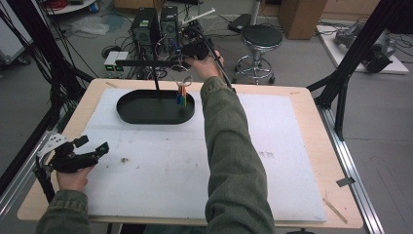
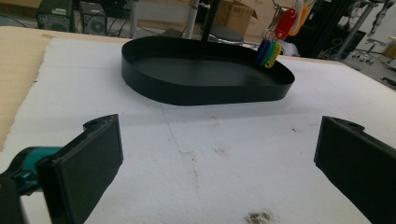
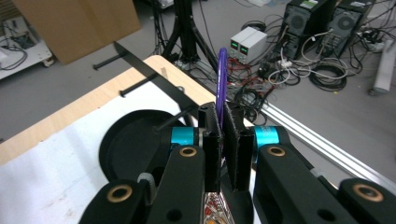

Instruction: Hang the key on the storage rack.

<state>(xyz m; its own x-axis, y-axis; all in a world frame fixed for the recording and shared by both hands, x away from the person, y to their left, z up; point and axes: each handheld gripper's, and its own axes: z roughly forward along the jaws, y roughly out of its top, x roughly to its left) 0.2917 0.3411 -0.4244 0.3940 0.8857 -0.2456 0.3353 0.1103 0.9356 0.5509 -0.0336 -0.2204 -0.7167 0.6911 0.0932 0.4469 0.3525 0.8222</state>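
Note:
A bunch of coloured key tags (image 1: 181,99) hangs over the right end of the black oval tray (image 1: 131,113). My right gripper (image 1: 186,52) is held high above it, beside the stand's black crossbar (image 1: 146,63). In the right gripper view that gripper (image 3: 223,112) is shut on a purple loop (image 3: 222,77) that stands up between its jaws, with the crossbar (image 3: 149,77) and its pegs just beyond. My left gripper (image 1: 92,150) rests open at the table's left edge. In the left gripper view its jaws (image 2: 219,154) stand wide apart with nothing between them, facing the tray (image 2: 187,91) and the tags (image 2: 269,52).
A white foam sheet (image 1: 160,165) covers most of the wooden table (image 1: 311,105). The person's right sleeve (image 1: 229,146) stretches across the middle of it. Beyond the far edge are computer towers (image 1: 156,27), cables and a stool (image 1: 260,39). Black frame posts (image 1: 350,53) rise at the right.

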